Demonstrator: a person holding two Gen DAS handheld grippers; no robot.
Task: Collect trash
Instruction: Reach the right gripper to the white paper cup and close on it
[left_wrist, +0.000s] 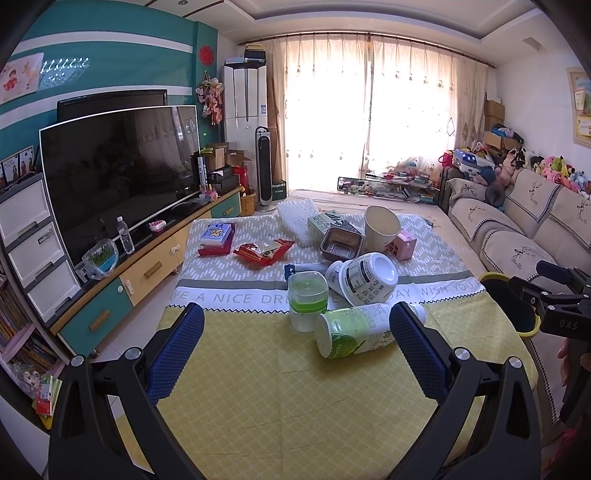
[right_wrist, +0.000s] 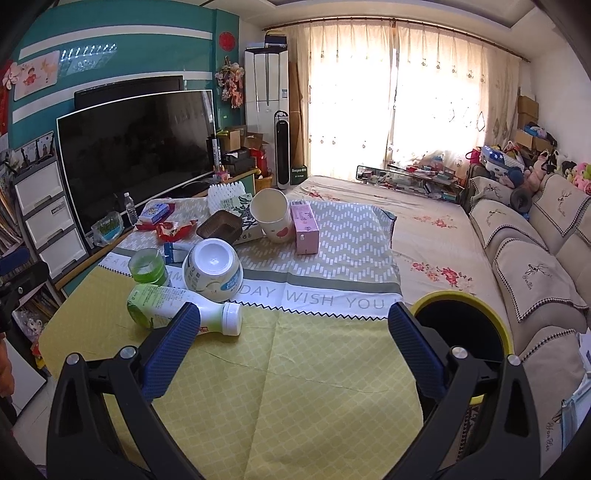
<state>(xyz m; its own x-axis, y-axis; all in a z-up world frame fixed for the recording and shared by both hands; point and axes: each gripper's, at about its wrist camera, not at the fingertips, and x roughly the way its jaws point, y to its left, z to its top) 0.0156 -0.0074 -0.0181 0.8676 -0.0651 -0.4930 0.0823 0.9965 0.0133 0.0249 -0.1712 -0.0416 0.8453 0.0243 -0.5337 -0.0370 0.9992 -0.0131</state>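
Both tools are hanging over the yellow patterned tablecloth (left_wrist: 258, 387) with nothing picked yet: the left gripper (left_wrist: 296, 347) is gaping wide, empty, and so is the right gripper (right_wrist: 294, 349). The lying green-and-white plastic bottle (left_wrist: 354, 334), nearest trash on that cloth, is probably calling for a closing grasp, then a carry right to the yellow-rimmed black bin (right_wrist: 461, 332) at the cloth's edge. Only the right view is showing the bin's whole mouth

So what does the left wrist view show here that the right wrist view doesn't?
Only the left wrist view shows the right gripper from the side, open, near the bin. Only the right wrist view shows the whole dark mouth of the yellow-rimmed bin and the pink carton's full side. Both show the lying green bottle, the overturned white tub and the paper cup.
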